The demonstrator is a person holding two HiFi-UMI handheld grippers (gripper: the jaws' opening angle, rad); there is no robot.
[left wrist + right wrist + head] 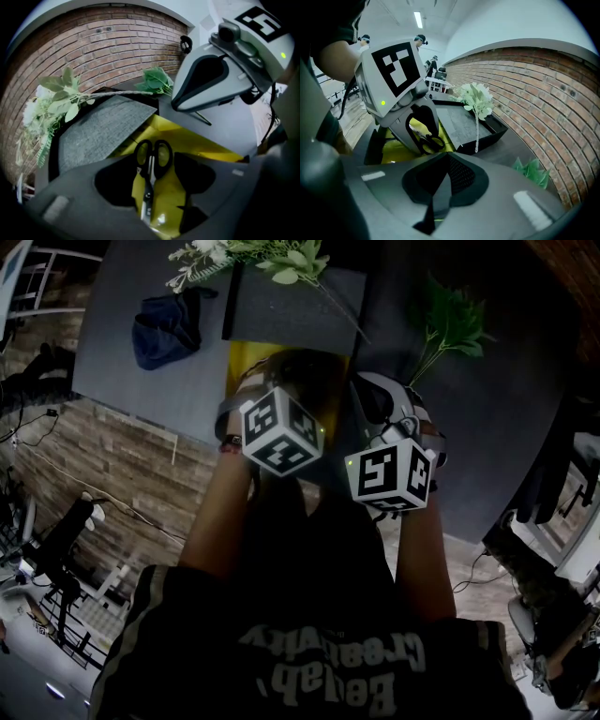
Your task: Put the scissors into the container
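Note:
Black-handled scissors [151, 168] lie flat on the floor of the yellow container [197, 140], handles pointing away from me. My left gripper [155, 183] hangs over them with its jaws wide apart. The blades lie in the gap and neither pad touches them. From the head view the container [246, 357] shows only as a yellow strip beyond the left gripper [281, 381]. My right gripper [440, 192] is shut with nothing between its pads and hovers just right of the left one. In the right gripper view the scissors [431, 140] show under the left gripper's body [401, 93].
A grey felt sheet [103, 126] lies in a black tray [497, 129] behind the container. White flowers [272, 259] rest across it, with a green leafy sprig [455, 329] to the right. A dark cloth [164, 329] sits at the table's left. A brick wall [117, 47] stands behind.

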